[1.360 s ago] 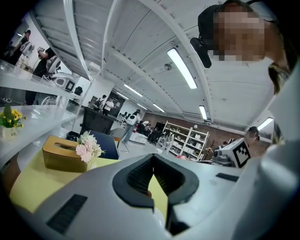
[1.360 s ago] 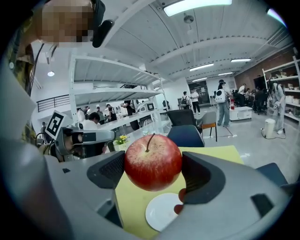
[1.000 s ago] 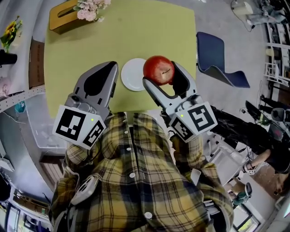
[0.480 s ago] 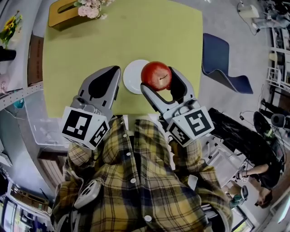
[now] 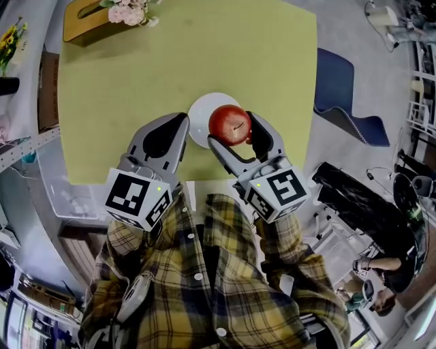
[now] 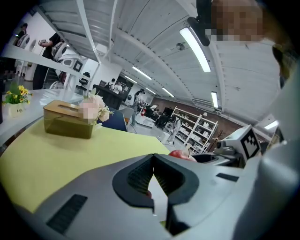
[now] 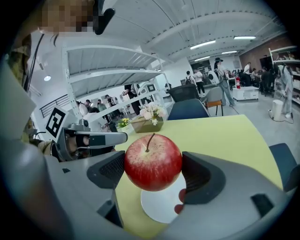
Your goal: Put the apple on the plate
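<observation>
R gripper (image 7: 153,172) is clamped on the apple (image 7: 153,161), one pad on each side, stem up. In the head view the apple sits at frame ctr, over the right part of the white plate (image 5: 199,112). In the right gripper view the plate lies lower ctr, directly under the fruit, on the yellow-green table (image 5: 136,75). L gripper (image 6: 153,161) sits left of ctr in the head view, just beside the plate, tips together w/ nothing between them. Wooden box w/ pink flowers (image 5: 85,17) is at the table's upper-left corner. Blue chair (image 5: 347,95) is at upper right.
</observation>
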Action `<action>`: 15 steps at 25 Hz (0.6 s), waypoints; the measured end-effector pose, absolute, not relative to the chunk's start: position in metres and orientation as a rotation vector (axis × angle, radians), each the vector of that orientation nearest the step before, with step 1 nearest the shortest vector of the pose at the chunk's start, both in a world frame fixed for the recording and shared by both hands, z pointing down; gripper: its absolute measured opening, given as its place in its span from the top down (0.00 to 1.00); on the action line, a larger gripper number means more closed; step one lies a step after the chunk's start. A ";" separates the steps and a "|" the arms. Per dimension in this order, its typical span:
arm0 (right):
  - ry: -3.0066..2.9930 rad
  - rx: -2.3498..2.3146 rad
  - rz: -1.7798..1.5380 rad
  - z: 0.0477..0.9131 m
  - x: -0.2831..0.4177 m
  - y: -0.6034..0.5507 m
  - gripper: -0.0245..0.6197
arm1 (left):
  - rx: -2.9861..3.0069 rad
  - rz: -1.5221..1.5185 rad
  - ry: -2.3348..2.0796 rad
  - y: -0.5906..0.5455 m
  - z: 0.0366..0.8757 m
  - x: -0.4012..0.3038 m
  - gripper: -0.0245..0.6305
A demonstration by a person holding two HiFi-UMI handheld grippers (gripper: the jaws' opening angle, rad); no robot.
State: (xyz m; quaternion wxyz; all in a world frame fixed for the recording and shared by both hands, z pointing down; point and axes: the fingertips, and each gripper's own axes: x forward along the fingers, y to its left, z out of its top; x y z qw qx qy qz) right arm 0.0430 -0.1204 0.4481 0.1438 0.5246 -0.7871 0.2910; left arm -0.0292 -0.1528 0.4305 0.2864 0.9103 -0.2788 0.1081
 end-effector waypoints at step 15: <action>-2.201 1.443 0.875 0.521 0.050 -0.100 0.40 | 2.377 0.387 -0.765 -0.130 0.482 -0.023 0.95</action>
